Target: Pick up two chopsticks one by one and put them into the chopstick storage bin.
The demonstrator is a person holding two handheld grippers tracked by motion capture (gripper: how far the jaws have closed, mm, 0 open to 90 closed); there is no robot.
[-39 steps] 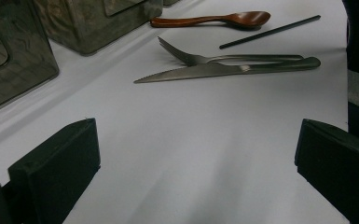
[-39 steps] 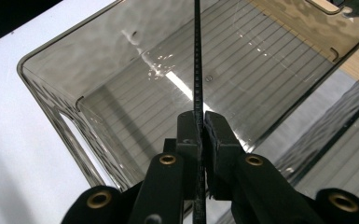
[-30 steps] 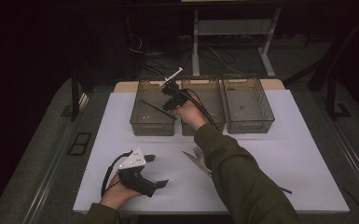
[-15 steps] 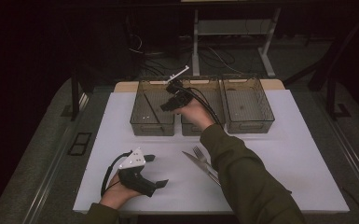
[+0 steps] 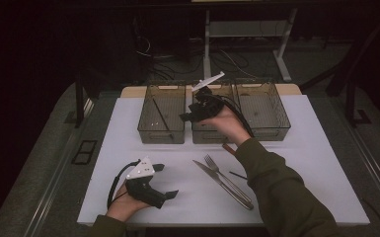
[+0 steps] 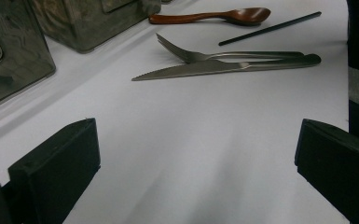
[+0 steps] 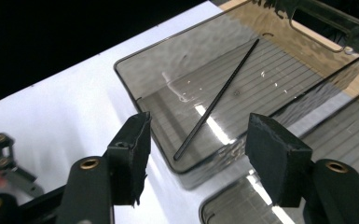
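My right gripper (image 5: 190,116) hovers over the middle clear bin (image 5: 212,137), and its jaws have just been opening. In the right gripper view my right gripper (image 7: 200,140) stands open and holds nothing. Below it a black chopstick (image 7: 219,95) lies loose in the left bin (image 7: 135,79). From above, that chopstick (image 5: 160,116) lies lengthwise in the left bin (image 5: 161,139). My left gripper (image 5: 167,180) rests open on the white table near the front left. In the left gripper view my left gripper (image 6: 198,149) stands wide open over bare table.
A fork (image 5: 217,170) and a knife (image 5: 222,185) lie side by side at the table's middle front, the fork (image 6: 214,55) above the knife (image 6: 205,69). A wooden spoon (image 6: 214,16) and a second black chopstick (image 6: 270,29) lie beyond them. A third bin (image 5: 264,133) stands at the right.
My right gripper has let go of the chopstick in the left bin, opened, and moved up and right toward the middle bin. The left gripper has stayed put.
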